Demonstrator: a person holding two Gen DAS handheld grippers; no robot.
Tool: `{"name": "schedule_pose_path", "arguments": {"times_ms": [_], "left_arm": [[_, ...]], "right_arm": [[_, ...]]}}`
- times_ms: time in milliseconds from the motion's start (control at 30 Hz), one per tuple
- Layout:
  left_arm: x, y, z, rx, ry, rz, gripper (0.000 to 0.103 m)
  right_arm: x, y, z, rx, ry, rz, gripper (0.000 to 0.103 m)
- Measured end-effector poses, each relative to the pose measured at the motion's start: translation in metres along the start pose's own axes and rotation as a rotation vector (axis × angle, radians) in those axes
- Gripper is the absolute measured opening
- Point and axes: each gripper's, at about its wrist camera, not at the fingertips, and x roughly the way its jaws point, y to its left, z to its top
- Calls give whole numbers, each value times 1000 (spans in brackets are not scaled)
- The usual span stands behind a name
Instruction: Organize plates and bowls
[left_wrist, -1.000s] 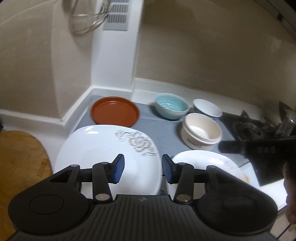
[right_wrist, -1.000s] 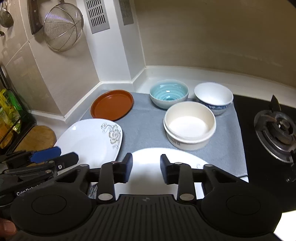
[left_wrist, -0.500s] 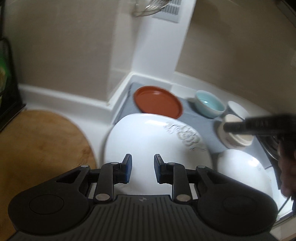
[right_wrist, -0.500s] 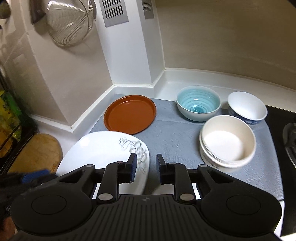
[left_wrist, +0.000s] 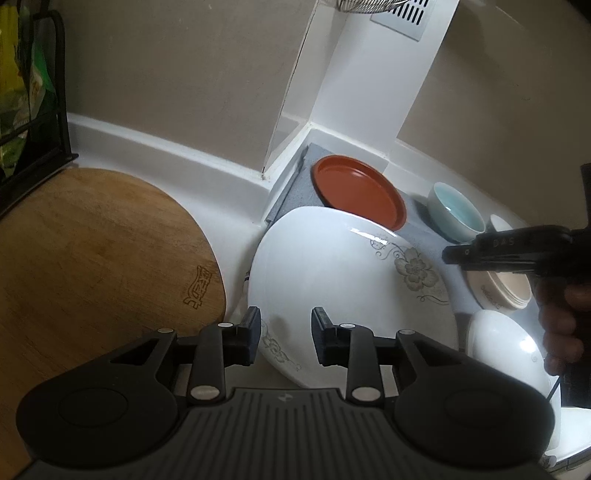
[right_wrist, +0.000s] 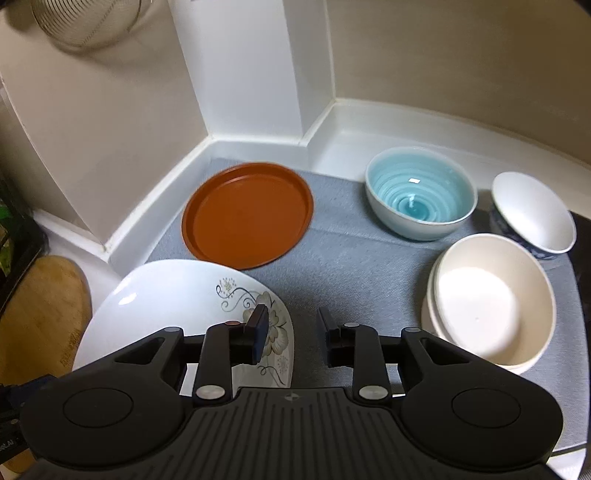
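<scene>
A big white floral plate (left_wrist: 332, 277) (right_wrist: 177, 306) lies partly on the grey mat (right_wrist: 332, 258). Its near rim sits between the jaws of my left gripper (left_wrist: 286, 334), which are opening, and the pads stand clear of it. My right gripper (right_wrist: 291, 336) (left_wrist: 509, 251) hovers over the plate's right edge and the mat, jaws opening, nothing pressed between them. Behind are a brown plate (right_wrist: 247, 214) (left_wrist: 358, 188), a teal bowl (right_wrist: 421, 199) (left_wrist: 456, 210), a white bowl with a blue outside (right_wrist: 532, 214) and a cream bowl (right_wrist: 487, 302) (left_wrist: 506, 291). A small white plate (left_wrist: 506, 350) lies near right.
A round wooden cutting board (left_wrist: 92, 258) (right_wrist: 40, 295) lies left of the floral plate. A black wire rack (left_wrist: 29, 92) stands at the far left. A wire strainer (right_wrist: 85, 26) hangs on the wall. A person's hand (left_wrist: 561, 314) holds the right gripper. Walls close off the back corner.
Both grippers moved left and lower; the left one rolled and now faces the floral plate's near rim and the cutting board. The small white plate left the right view. Both jaws narrowed, then widened slightly.
</scene>
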Motion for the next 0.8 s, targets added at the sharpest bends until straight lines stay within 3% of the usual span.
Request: {"name": "schedule_pose_path", "arguments": {"times_ms": [800], "left_arm": [[35, -15, 1, 34, 66, -23, 34]], "right_arm": [[47, 6, 0, -90, 116, 25, 33]]}}
